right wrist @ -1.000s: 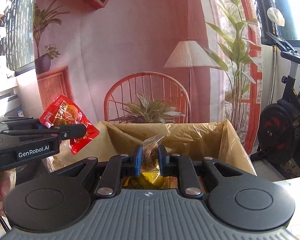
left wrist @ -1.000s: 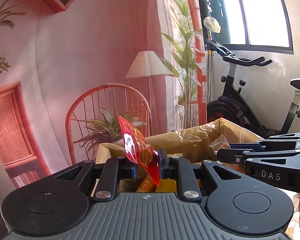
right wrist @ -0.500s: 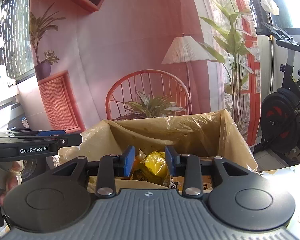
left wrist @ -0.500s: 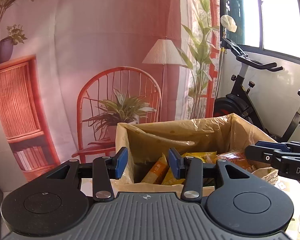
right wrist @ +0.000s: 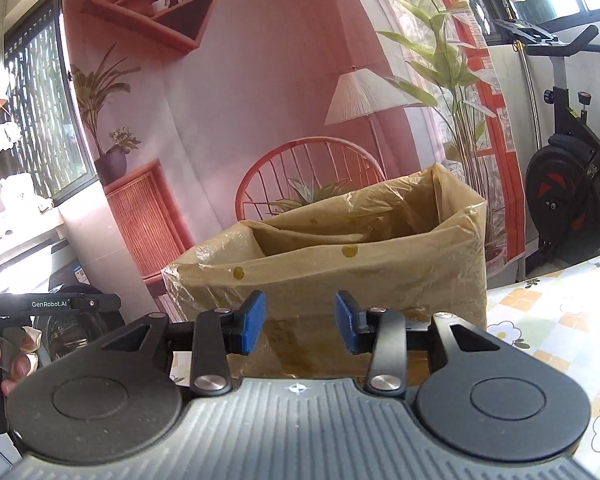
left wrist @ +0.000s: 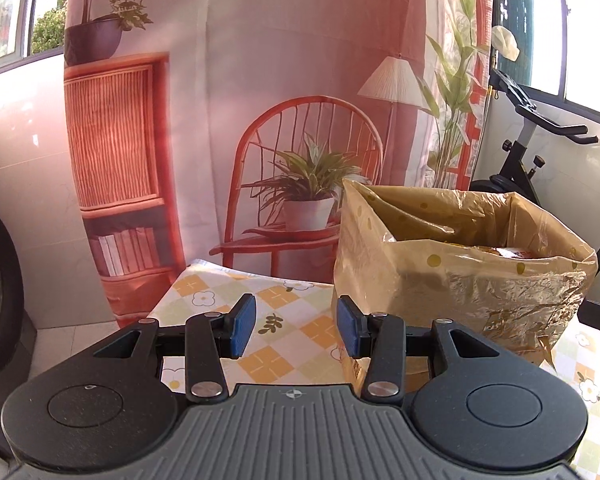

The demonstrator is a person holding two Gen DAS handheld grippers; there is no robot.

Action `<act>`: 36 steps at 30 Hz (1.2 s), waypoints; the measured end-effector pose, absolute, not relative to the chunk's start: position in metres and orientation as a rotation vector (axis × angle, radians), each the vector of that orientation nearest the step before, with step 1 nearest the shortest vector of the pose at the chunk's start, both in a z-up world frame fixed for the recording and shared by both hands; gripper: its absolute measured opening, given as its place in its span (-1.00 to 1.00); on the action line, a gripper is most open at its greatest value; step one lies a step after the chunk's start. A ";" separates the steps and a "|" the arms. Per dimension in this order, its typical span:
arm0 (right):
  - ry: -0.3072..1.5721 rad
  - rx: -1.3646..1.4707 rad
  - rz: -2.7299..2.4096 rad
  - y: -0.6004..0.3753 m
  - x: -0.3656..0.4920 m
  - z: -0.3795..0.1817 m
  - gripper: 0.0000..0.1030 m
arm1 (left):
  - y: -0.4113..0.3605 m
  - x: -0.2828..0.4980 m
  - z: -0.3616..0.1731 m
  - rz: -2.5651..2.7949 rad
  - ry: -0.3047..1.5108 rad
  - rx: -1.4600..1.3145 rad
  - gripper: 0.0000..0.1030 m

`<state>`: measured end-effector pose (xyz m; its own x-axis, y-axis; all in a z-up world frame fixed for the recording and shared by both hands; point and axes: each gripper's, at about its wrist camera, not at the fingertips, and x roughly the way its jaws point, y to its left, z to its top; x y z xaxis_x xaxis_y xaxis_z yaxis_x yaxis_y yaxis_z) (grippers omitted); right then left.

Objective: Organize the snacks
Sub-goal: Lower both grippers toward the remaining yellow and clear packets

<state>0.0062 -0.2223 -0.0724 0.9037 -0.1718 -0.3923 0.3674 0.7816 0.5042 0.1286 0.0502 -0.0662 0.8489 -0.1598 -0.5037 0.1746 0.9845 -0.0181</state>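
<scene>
A cardboard box lined with a yellowish plastic bag (left wrist: 460,280) stands on the flowered tablecloth (left wrist: 284,344). A few snack packets (left wrist: 508,251) show just over its rim. My left gripper (left wrist: 296,328) is open and empty, low over the cloth to the left of the box. My right gripper (right wrist: 299,326) faces the box's near wall (right wrist: 340,272); its jaws are opening and nothing is between them. In the right wrist view the left gripper (right wrist: 100,304) sticks in from the left edge, held by a hand (right wrist: 16,360).
A printed backdrop with a red chair (left wrist: 308,184) hangs behind the table. An exercise bike (right wrist: 568,200) stands at the right. The cloth's far edge (left wrist: 204,268) lies left of the box, with tiled floor below. More tablecloth (right wrist: 560,312) stretches right of the box.
The left gripper let go of the red packet and the right of the clear packet. Both opened and drew back from over the box; the left swung to the left of it.
</scene>
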 end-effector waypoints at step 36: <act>0.792 0.573 -0.248 -0.191 0.069 -0.197 -0.17 | 0.076 0.128 -0.166 -0.156 0.722 -0.022 -0.10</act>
